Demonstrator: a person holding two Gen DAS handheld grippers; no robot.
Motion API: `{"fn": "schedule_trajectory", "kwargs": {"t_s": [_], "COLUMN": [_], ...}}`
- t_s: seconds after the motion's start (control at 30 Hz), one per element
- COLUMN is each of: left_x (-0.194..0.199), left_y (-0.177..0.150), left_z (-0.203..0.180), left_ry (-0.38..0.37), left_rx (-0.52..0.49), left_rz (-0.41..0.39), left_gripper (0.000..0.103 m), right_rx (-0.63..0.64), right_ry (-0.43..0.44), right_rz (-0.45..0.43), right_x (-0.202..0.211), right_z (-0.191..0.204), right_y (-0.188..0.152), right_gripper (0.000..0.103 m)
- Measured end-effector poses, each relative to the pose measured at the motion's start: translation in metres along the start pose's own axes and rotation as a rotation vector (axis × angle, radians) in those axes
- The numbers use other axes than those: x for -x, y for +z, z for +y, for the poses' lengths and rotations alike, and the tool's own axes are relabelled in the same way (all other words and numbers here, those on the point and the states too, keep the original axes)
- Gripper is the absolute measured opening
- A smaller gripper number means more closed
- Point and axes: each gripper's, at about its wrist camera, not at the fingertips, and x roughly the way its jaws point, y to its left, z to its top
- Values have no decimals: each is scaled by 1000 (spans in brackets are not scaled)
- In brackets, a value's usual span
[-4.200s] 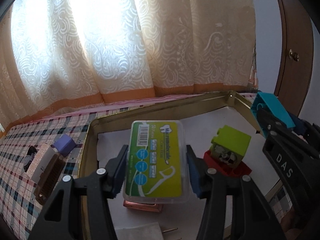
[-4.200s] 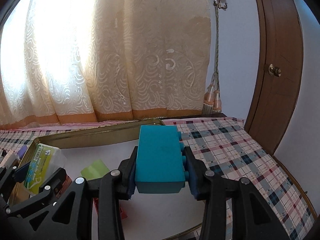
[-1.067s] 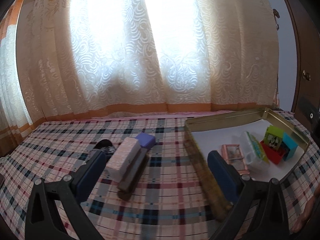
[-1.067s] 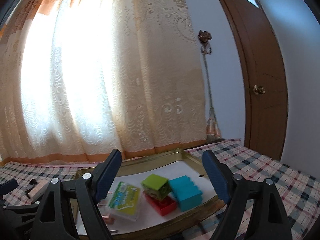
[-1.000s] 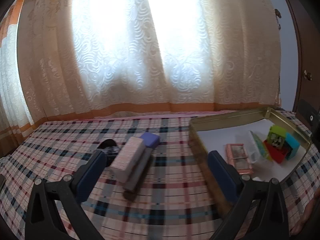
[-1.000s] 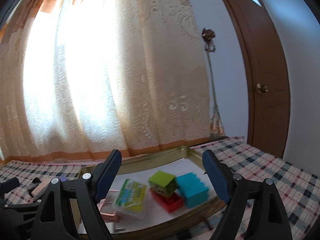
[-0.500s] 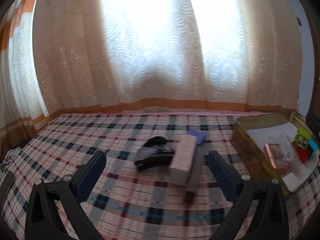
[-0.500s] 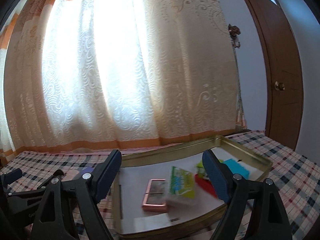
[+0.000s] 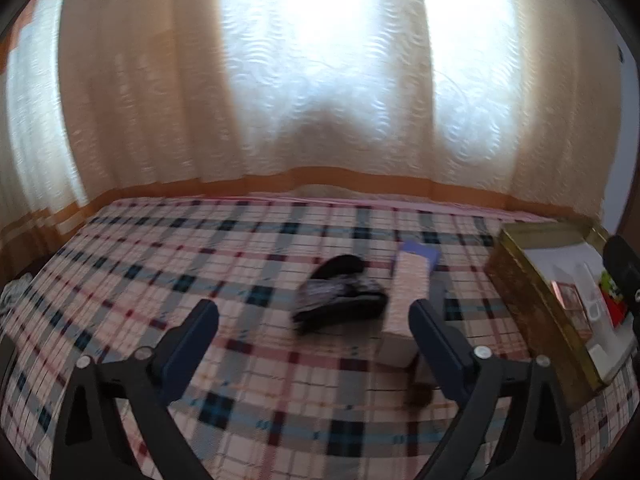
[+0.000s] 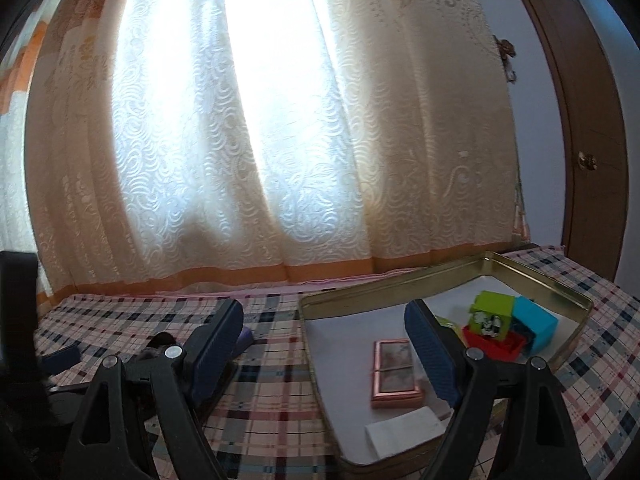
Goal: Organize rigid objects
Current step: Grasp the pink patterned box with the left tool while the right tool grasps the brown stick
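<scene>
Plaid cloth (image 9: 168,264) is covering the table, and on it we are finding the loose items not yet put away: a black object (image 9: 340,300), a pale long box (image 9: 404,300) lying on a darker brown bar (image 9: 434,320), and a small purple block (image 9: 420,250) touching the box's far end. We are noting the left gripper (image 9: 314,332) empty, its jaws closing slightly from wide, with the black object lying beyond the gap between its fingers and nothing pressed. We are noting the right gripper (image 10: 324,340) standing wide and empty, facing the gold tin tray (image 10: 400,286). We are judging the pale box to be light and stiff, best taken across its narrow width near the middle, since its long sides are offering flat faces; it may slide off the bar beneath it if nudged. We are unable to tell from the blur whether the black object is rigid or soft, so a grip on its bulkier middle seems safest. Inside the tray, on a white liner, we are recording a pink framed case (image 10: 394,372), a white folded paper (image 10: 404,432), and a cluster of green block (image 10: 490,314), red block (image 10: 494,344) and blue block (image 10: 534,326) touching one another at the far right corner.
</scene>
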Motion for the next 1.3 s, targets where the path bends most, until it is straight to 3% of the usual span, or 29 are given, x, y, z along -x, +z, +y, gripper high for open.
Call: {"fn": "schedule_trajectory", "kwargs": {"t_s": [0.1,0.2,0.3,0.43,0.5,0.53,0.7,0.8,0.9,1.03,1.13,1.3], "left_x": [-8,-23,-44,-45,-45,-44,-39,-32,-14,4,3,-4], "left_y": [5,9,12,16,16,17,15,16,26,36,40,42], "left_z": [-13,-23,-30,-39,-42,-40,-16,-3,19,39,54,69], "left_ry": [-24,-75,-138,-169,-223,-270,-338,-307,-288,-176,-151,-113], "left_rx": [-38,-61,-67,-102,-119,-109,-29,-13,38,56,108,150], "left_rz": [12,67,160,152,159,161,174,155,88,-27,-38,-25], "left_gripper": [93,83,65,57,27,25,24,24,24,24,24,24], "right_rx": [-16,-47,-63,-58,-54,-54,-64,-64,-49,23,51,103], "right_ry": [10,17,25,36,40,41,37,39,42,75,117,167], "right_rz": [-7,5,11,20,23,24,23,24,19,43,67,173], "right_x": [2,0,-1,-3,-4,-4,-3,-3,0,-4,-7,-28], "right_z": [-4,-10,-12,-11,-10,-10,-12,-12,-10,6,20,48], "right_y": [0,0,0,1,1,1,0,0,0,0,-2,-6], "right_gripper": [85,85,85,85,85,85,85,85,85,85,85,68]}}
